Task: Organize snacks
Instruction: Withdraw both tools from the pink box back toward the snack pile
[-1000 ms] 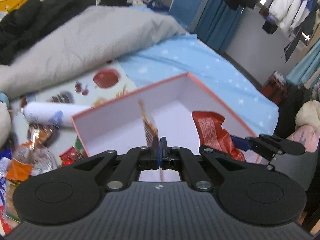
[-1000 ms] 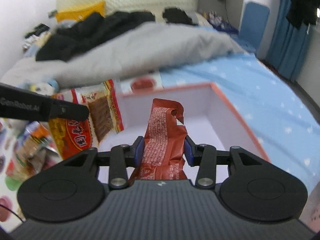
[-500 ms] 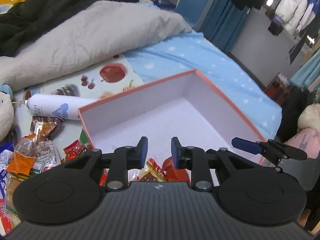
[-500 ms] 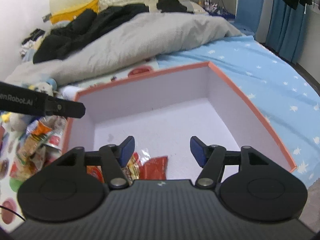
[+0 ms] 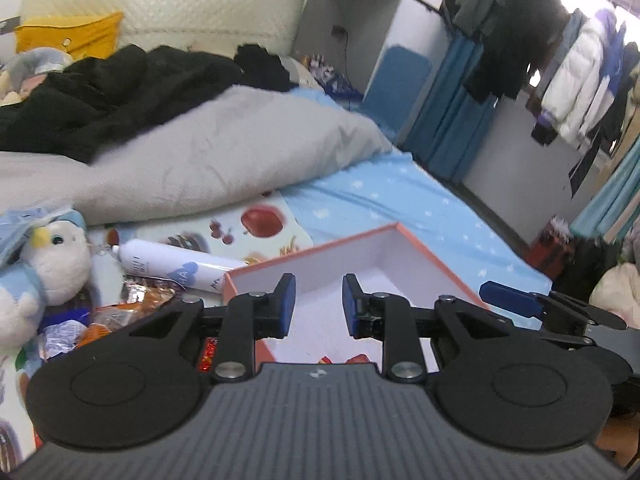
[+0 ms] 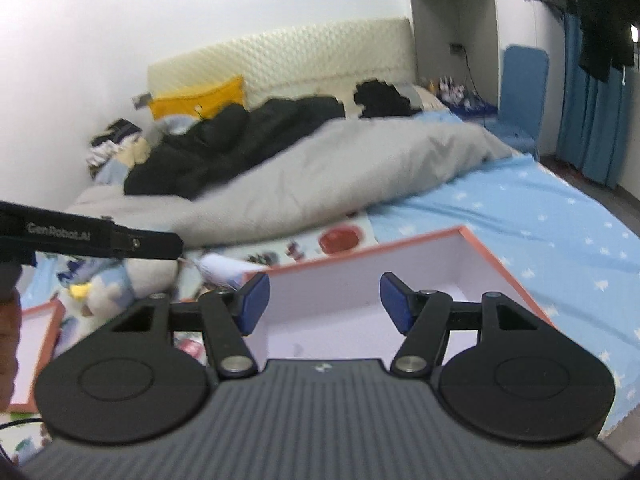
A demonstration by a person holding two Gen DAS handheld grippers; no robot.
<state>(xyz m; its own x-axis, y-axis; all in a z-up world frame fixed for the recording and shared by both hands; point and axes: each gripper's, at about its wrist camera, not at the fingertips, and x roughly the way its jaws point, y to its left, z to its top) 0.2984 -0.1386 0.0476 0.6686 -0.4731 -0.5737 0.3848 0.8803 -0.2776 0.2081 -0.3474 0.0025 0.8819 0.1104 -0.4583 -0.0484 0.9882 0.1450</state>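
Note:
An open box (image 5: 420, 248) with an orange rim and white inside lies on the bed; it also shows in the right wrist view (image 6: 492, 256). Red snack packets (image 5: 352, 359) peek out at its near floor, mostly hidden by my left gripper body. My left gripper (image 5: 318, 306) is open and empty above the box's near left part. My right gripper (image 6: 325, 302) is open and empty above the box. Loose snacks (image 5: 132, 300) lie left of the box on a fruit-print mat.
A white bottle (image 5: 172, 266) lies by the box's left corner. A plush penguin (image 5: 44, 264) sits at the left. A grey duvet (image 5: 224, 152) and black clothes (image 5: 120, 92) fill the far bed. The box lid (image 6: 32, 356) lies left.
Both grippers let go of their snack packets into the box and opened. Since then both have lifted and pulled back, so the box sits lower in both views.

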